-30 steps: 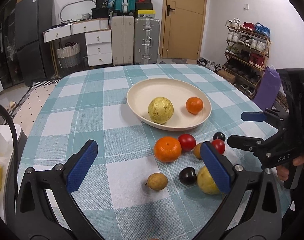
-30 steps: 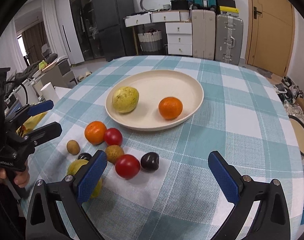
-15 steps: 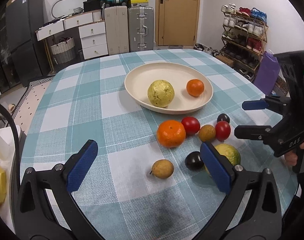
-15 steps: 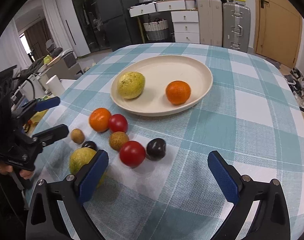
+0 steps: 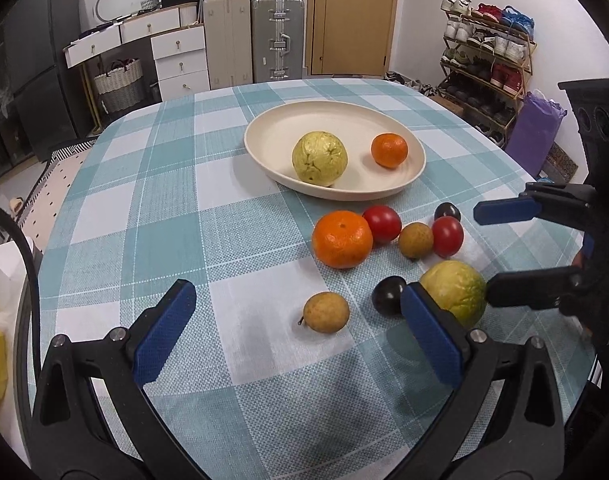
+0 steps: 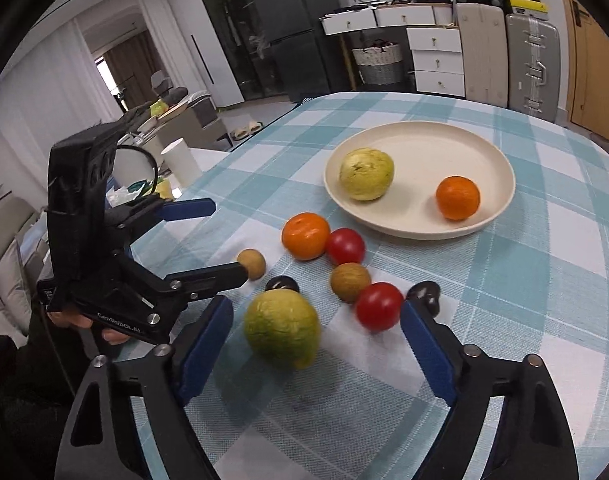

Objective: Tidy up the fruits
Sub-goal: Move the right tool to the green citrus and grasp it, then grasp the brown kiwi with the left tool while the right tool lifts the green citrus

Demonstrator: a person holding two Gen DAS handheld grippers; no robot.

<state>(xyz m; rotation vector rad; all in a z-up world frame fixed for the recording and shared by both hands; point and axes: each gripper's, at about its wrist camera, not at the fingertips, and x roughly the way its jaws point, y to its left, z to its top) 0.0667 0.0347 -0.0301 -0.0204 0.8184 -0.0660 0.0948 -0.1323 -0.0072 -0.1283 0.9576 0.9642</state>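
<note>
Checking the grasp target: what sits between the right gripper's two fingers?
In the right wrist view, the green-yellow guava lies on the cloth between the right gripper's fingers, with a red tomato beside it. The closing pads touch neither.

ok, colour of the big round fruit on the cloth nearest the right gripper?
Yellow-green, greener on one side: the large round fruit, clearest in the left wrist view.

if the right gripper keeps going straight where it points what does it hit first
Probably the green-yellow fruit: it lies on the cloth between the right gripper's open jaws, nearer its left finger. Depth is hard to judge.
</note>
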